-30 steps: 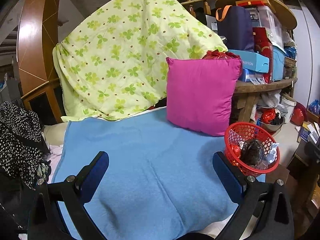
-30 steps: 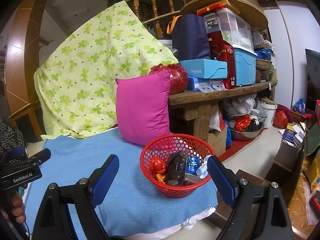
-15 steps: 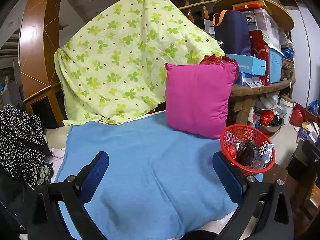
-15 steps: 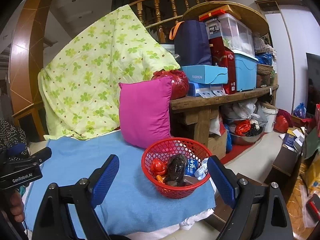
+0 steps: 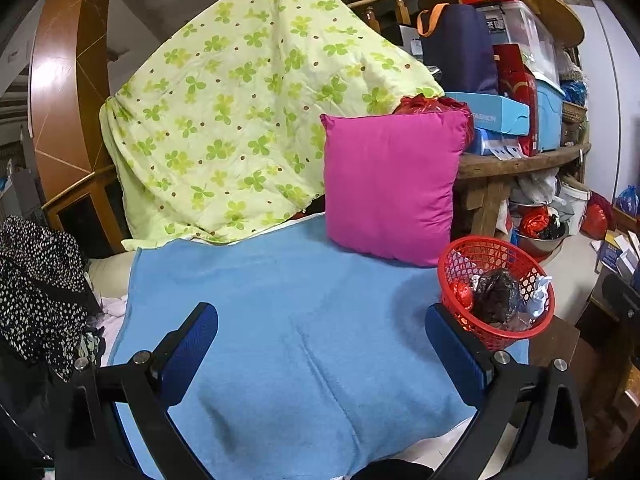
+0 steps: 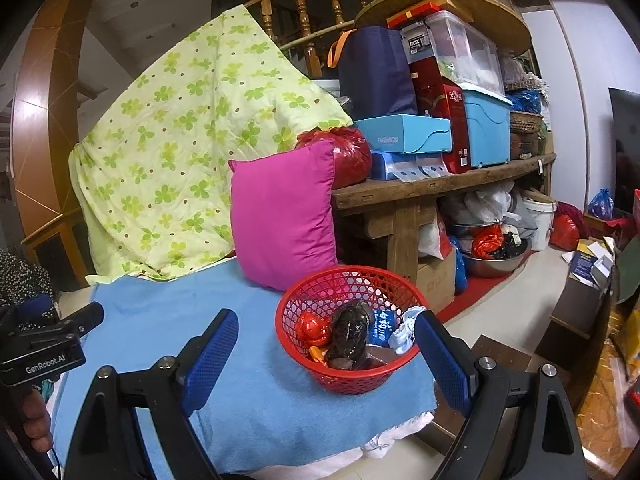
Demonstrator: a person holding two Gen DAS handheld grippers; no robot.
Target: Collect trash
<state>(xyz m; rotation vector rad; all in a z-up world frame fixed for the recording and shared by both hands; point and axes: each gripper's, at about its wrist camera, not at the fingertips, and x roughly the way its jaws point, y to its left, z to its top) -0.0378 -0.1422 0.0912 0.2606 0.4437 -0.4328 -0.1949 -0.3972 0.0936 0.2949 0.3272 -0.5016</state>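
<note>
Both wide-apart grippers (image 6: 326, 340) (image 5: 320, 332) hover near red basket (image 6: 344, 380).

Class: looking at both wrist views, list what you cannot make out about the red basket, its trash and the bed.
- Red basket bottom, right wrist view: hidden under piled wrappers.
- Black bag's contents: opaque.
- Basket's near rim, left wrist view: behind the left claw's finger.
- Bed under green quilt: covered.

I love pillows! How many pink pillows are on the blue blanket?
1. The pink pillow stands upright at the back of the blue blanket, just behind the red basket. The flowery quilt might hide others.
</note>
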